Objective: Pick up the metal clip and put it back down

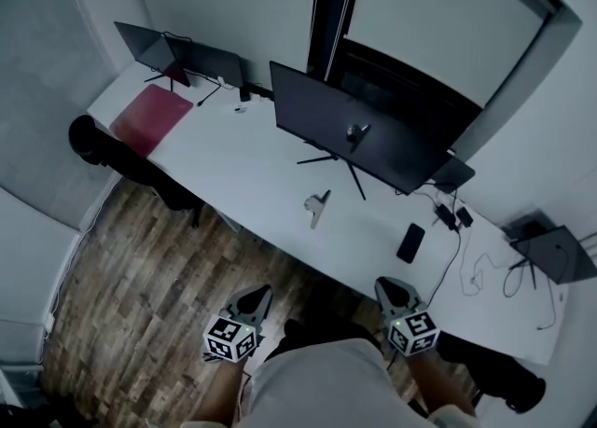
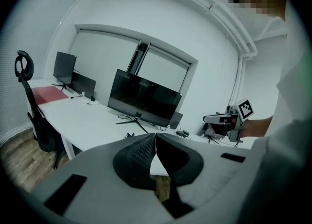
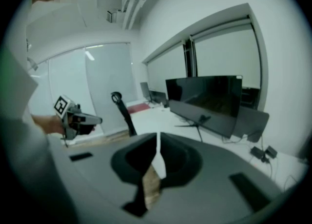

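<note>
The metal clip (image 1: pixel 317 207) lies on the white desk (image 1: pixel 252 165), just in front of the large dark monitor (image 1: pixel 359 128). Both grippers hang close to the person's body, short of the desk's near edge and well away from the clip. My left gripper (image 1: pixel 256 294) is over the wooden floor with its jaws shut and nothing between them (image 2: pixel 156 139). My right gripper (image 1: pixel 386 284) is at the desk's front edge, also shut and empty (image 3: pixel 157 144). Each gripper view shows the other gripper held out to the side.
A black phone (image 1: pixel 410 242) lies right of the clip, with cables and a power adapter (image 1: pixel 452 216) behind it. A red mat (image 1: pixel 149 117) and a laptop (image 1: pixel 154 44) sit at the far left end. Office chairs stand at the left (image 1: pixel 93 142) and at the lower right (image 1: pixel 508 379).
</note>
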`<action>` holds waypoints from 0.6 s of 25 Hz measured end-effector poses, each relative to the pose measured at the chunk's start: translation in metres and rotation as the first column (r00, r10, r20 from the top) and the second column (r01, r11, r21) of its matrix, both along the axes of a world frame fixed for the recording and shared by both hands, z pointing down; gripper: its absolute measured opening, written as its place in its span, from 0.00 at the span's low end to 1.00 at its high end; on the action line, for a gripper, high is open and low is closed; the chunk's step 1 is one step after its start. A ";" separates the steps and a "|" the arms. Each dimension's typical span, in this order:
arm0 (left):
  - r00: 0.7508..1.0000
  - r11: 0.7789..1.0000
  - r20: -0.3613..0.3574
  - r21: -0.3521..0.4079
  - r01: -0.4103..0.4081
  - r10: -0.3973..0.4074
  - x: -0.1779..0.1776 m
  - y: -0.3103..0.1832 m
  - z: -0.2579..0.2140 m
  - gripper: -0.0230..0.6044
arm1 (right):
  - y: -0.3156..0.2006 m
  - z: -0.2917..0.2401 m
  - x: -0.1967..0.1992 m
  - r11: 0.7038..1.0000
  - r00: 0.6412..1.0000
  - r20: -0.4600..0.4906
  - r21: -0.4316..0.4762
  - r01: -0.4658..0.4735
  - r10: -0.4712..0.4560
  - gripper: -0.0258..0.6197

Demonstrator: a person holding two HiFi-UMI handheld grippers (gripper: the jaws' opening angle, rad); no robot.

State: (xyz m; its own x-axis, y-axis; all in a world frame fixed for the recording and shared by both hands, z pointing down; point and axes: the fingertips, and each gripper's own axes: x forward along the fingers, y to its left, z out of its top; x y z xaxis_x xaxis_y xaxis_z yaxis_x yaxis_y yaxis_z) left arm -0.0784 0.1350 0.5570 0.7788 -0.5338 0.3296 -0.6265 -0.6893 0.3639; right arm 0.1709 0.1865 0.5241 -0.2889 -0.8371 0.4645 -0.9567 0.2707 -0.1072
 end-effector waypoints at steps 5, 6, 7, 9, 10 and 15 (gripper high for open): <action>1.000 1.000 0.014 -0.015 0.016 -0.016 0.008 -0.019 0.002 0.09 | -0.026 0.008 0.002 0.999 0.999 0.024 -0.011 0.043 -0.043 0.09; 1.000 1.000 0.015 -0.021 0.018 -0.018 0.011 -0.024 0.002 0.09 | -0.032 0.010 0.003 0.999 0.998 0.030 -0.016 0.050 -0.049 0.09; 1.000 0.999 0.016 -0.027 0.021 -0.020 0.014 -0.028 0.004 0.09 | -0.037 0.012 0.004 0.998 0.998 0.036 -0.021 0.056 -0.056 0.09; 1.000 0.999 0.023 -0.039 0.021 -0.020 0.023 -0.039 0.007 0.09 | -0.049 0.017 0.009 0.997 0.997 0.045 -0.028 0.066 -0.065 0.09; 0.999 0.999 0.027 -0.042 0.018 -0.017 0.028 -0.045 0.008 0.09 | -0.056 0.020 0.012 0.997 0.997 0.048 -0.031 0.070 -0.068 0.09; 0.998 0.998 0.054 -0.057 -0.008 0.011 0.059 -0.076 0.014 0.09 | -0.083 0.035 0.033 0.996 0.995 0.075 -0.057 0.071 -0.067 0.09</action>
